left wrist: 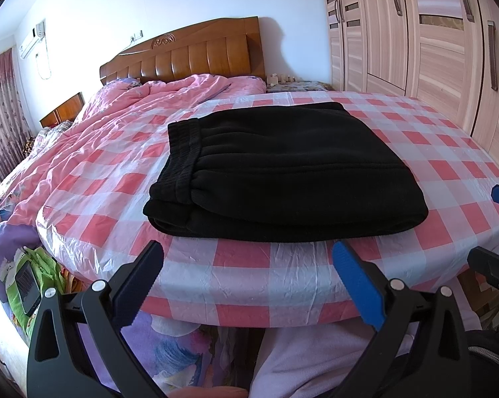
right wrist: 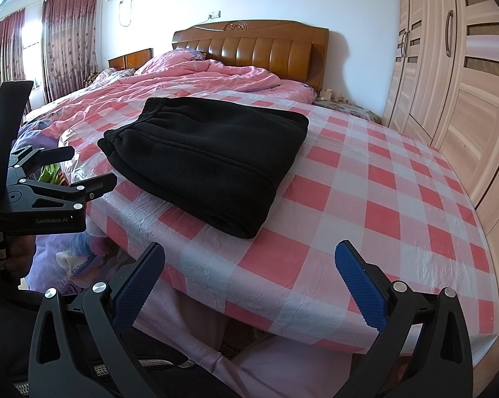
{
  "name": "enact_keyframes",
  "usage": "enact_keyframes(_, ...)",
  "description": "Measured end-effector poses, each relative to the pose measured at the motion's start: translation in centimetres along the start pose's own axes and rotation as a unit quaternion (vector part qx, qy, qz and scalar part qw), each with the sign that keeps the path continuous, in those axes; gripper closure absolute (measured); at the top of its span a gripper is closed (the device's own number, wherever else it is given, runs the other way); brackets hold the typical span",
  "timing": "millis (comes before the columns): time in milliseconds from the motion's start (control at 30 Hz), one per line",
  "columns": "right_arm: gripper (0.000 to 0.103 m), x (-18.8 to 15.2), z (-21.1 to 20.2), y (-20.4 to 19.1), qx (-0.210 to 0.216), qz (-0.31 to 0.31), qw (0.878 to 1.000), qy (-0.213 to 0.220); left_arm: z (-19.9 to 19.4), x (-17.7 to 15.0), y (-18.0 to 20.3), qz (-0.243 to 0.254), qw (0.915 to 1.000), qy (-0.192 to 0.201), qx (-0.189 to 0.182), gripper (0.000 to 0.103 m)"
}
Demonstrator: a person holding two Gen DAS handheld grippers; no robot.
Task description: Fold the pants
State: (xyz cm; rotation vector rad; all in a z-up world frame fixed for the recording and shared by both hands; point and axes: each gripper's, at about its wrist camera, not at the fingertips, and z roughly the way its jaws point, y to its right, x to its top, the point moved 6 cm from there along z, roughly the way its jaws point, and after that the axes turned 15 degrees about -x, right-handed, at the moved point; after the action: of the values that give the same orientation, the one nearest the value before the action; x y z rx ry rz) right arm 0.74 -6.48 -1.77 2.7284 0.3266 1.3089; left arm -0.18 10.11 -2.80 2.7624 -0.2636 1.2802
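Observation:
Black fleece pants [left wrist: 282,169] lie folded into a thick rectangle on the red-and-white checked cloth [left wrist: 236,268] of a round table. The elastic waistband faces left. They also show in the right wrist view [right wrist: 209,159]. My left gripper [left wrist: 249,252] is open and empty, just short of the pants' near edge, above the table rim. My right gripper [right wrist: 249,255] is open and empty, over the table's near edge, to the right of the pants. The left gripper's body [right wrist: 43,192] shows at the left of the right wrist view.
A bed with a pink quilt [left wrist: 116,109] and a wooden headboard [left wrist: 189,53] lies behind the table. Wardrobe doors [left wrist: 432,33] stand at the right. Curtains [right wrist: 67,39] hang at the far left. Bags and clutter [left wrist: 34,275] lie below the table's left side.

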Motion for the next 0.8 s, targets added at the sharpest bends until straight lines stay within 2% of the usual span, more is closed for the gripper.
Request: enact_keyframes(800,0.004,0.03,0.00,0.12,0.001,0.001,1.000,-0.001,0.09,-0.86,-0.19,-0.009,1.0000,0.001,-0.003,0.001)
